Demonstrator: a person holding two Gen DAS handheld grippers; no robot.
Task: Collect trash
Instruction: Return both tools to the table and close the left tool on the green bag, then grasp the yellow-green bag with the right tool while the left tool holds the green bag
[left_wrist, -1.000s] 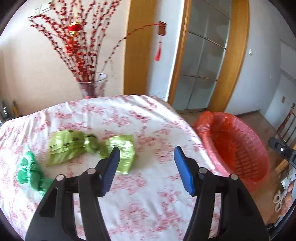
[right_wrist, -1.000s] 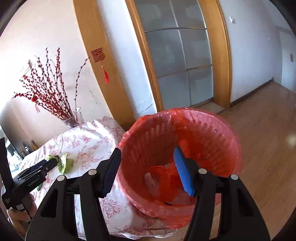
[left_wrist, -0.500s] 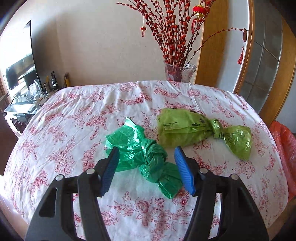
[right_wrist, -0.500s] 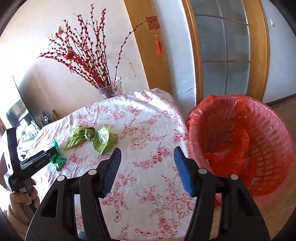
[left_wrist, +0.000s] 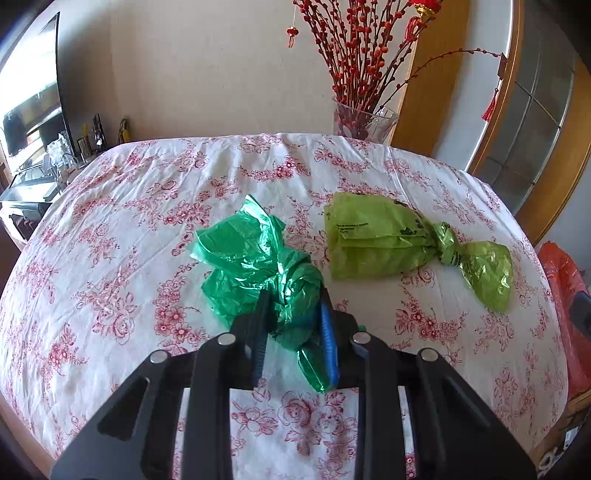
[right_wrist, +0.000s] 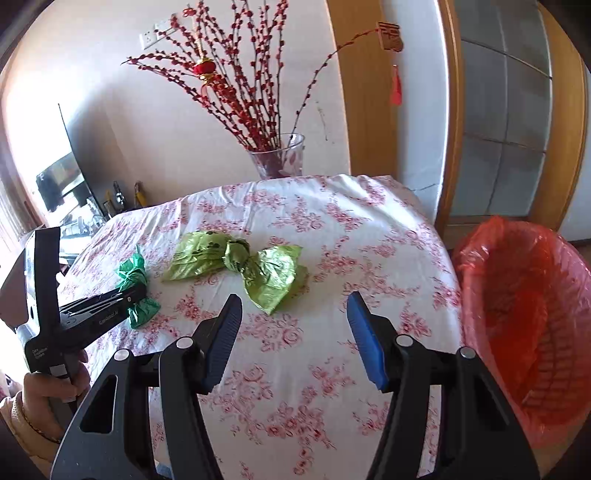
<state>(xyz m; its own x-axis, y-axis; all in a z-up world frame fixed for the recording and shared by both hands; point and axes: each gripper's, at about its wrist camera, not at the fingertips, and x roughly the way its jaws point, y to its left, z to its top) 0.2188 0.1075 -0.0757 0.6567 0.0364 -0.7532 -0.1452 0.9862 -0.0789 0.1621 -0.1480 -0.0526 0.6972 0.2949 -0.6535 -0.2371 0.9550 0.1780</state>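
A dark green knotted plastic bag (left_wrist: 255, 266) lies on the flowered tablecloth. My left gripper (left_wrist: 295, 314) is shut on its near knotted end; the right wrist view shows the same bag (right_wrist: 135, 273) and the left gripper (right_wrist: 127, 297) on it. A light green knotted bag (left_wrist: 399, 236) lies to its right, also in the right wrist view (right_wrist: 251, 262). My right gripper (right_wrist: 293, 314) is open and empty, just short of the light green bag. A red-lined trash basket (right_wrist: 528, 321) stands beside the table at the right.
A glass vase (right_wrist: 279, 157) of red berry branches stands at the table's far edge. The round table (left_wrist: 122, 206) has a white and red flowered cloth. A TV and shelf clutter (left_wrist: 33, 122) lie to the left. A door frame is behind the basket.
My left gripper moved forward and closed on the dark green bag. My right gripper swung left from the basket toward the table and the light green bag, still open.
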